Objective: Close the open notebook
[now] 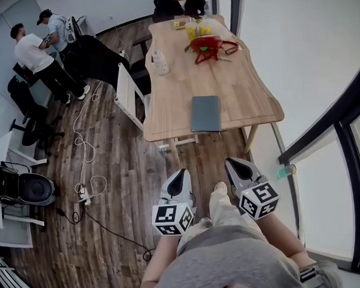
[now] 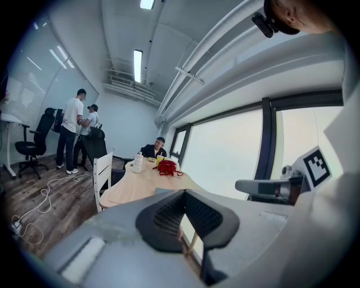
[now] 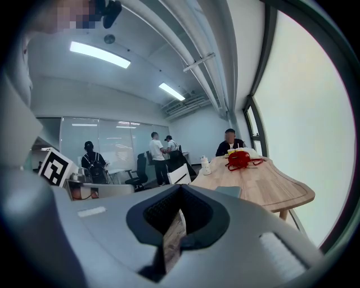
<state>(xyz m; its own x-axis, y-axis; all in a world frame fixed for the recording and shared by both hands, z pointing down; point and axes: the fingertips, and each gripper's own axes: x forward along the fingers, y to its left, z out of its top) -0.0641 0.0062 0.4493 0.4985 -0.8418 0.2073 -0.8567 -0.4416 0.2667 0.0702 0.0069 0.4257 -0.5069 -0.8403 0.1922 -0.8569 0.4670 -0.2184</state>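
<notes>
The notebook is a grey-blue book lying closed and flat near the front edge of the wooden table. It shows as a thin grey slab in the left gripper view and in the right gripper view. Both grippers hang over the wooden floor, well short of the table and in front of the person's legs. My left gripper has its jaws together with nothing between them. My right gripper is also shut and empty. Both point towards the table.
On the table's far half are a red object, a white bottle and yellow cups. A person sits at the far end. A white chair stands at the table's left. Cables trail over the floor; two people stand far left.
</notes>
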